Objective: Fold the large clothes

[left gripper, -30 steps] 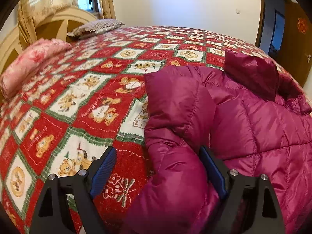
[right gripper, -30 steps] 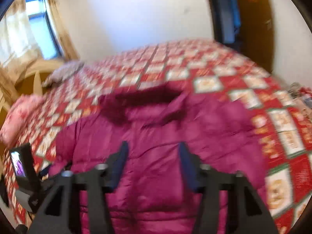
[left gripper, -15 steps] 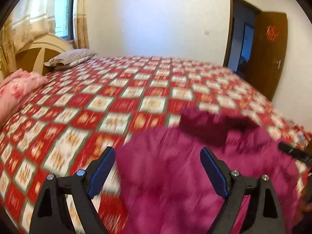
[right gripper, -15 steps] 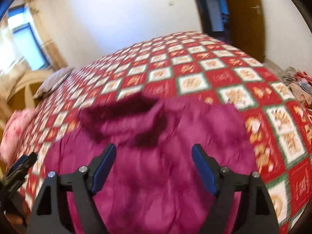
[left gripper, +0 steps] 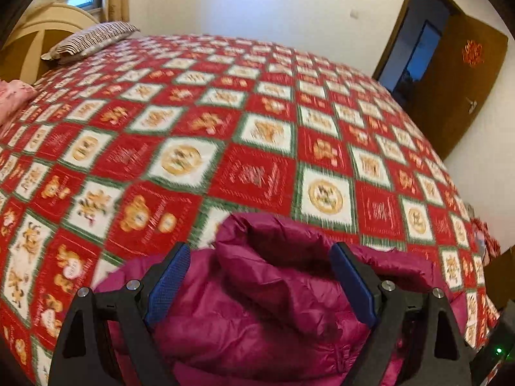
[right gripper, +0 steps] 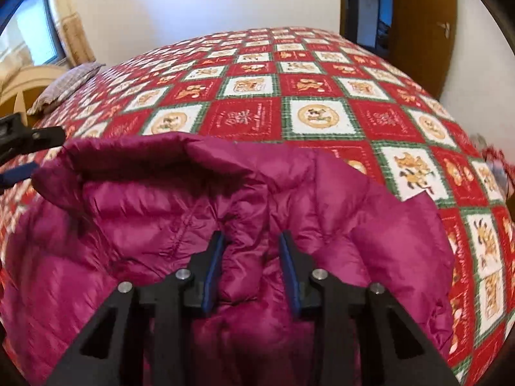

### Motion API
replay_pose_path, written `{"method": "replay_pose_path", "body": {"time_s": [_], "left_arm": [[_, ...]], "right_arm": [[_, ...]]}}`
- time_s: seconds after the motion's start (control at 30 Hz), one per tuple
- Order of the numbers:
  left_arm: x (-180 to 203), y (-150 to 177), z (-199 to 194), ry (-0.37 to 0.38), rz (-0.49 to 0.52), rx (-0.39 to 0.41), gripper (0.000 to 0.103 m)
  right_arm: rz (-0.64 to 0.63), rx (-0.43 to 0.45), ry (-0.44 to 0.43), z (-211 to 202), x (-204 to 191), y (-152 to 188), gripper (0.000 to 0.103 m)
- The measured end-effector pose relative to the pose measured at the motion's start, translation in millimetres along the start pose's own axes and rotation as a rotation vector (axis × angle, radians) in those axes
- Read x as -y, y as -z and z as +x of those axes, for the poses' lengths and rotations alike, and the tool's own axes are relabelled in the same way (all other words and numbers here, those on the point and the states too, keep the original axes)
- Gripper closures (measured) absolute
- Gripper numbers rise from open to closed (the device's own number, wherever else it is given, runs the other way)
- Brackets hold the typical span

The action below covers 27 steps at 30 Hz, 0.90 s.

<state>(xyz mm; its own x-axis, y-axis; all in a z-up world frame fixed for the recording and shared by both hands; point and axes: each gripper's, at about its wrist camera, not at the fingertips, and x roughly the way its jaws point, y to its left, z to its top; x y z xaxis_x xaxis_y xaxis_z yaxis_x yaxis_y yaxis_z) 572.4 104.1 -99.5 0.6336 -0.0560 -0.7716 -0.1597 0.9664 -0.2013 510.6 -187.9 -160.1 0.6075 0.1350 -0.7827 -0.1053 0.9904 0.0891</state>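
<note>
Magenta puffer jacket (right gripper: 199, 225) lay on bed's checkered quilt (right gripper: 315, 119). Right hand-held gripper (right gripper: 251, 270) was closing, 2 pads pinching jacket fold between them. Left hand-held gripper (left gripper: 257, 286) spread wide, released, jacket bulk beneath its gap, pads clear.

A wide bed (left gripper: 257, 122) is covered by a red, white and green checked quilt (right gripper: 309, 119) printed with teddy bears. A puffy magenta jacket (right gripper: 161, 225) lies on the quilt at its near edge. Far from the jacket, by the headboard, rest a striped pillow (left gripper: 93, 37) and a pink pillow (left gripper: 13, 99).
</note>
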Motion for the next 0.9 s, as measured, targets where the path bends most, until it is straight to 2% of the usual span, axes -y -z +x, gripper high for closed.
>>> {"method": "replay_pose_path", "body": {"time_s": [0.1,0.2,0.23,0.27,0.3,0.43,0.53,0.57,0.63,0.73,0.77,0.87,0.9], "left_arm": [[1,15,11,0.008,-0.004,-0.054,0.014],[-2,26,20,-0.019,0.004,-0.099,0.016],[-5,33,18,-0.011,0.009,-0.086,0.044],[-6,37,16,0.002,0.007,-0.078,0.089],[-12,42,11,0.033,-0.014,-0.075,0.093],[-29,63,-8,0.072,-0.098,-0.007,0.093],[-39,86,2,0.075,-0.147,-0.015,0.09],[-42,91,5,0.092,-0.161,0.008,0.09],[-43,96,6,0.102,-0.163,0.052,0.09],[-38,95,6,0.084,-0.146,0.06,0.09],[-40,94,6,0.088,-0.148,0.061,0.09],[-43,95,7,0.112,-0.168,0.068,0.09],[-43,95,7,0.109,-0.166,0.069,0.09]], "right_arm": [[0.011,0.037,-0.035,-1,9,8,0.067],[0.021,0.048,-0.045,-1,10,9,0.066],[0.026,0.05,-0.051,-1,12,10,0.066],[0.034,0.051,-0.059,-1,13,10,0.066],[0.042,0.052,-0.067,-1,15,10,0.066],[0.054,0.055,-0.078,0,17,10,0.066],[0.043,0.056,-0.068,0,14,9,0.065],[0.039,0.055,-0.065,1,13,9,0.063],[0.024,0.05,-0.059,1,10,8,0.061],[0.025,0.025,-0.046,-3,11,4,0.06],[0.056,0.047,-0.041,-13,15,3,0.06],[0.156,0.225,0.015,-56,21,-8,0.057],[0.151,0.224,0.015,-58,17,-16,0.057]]}}
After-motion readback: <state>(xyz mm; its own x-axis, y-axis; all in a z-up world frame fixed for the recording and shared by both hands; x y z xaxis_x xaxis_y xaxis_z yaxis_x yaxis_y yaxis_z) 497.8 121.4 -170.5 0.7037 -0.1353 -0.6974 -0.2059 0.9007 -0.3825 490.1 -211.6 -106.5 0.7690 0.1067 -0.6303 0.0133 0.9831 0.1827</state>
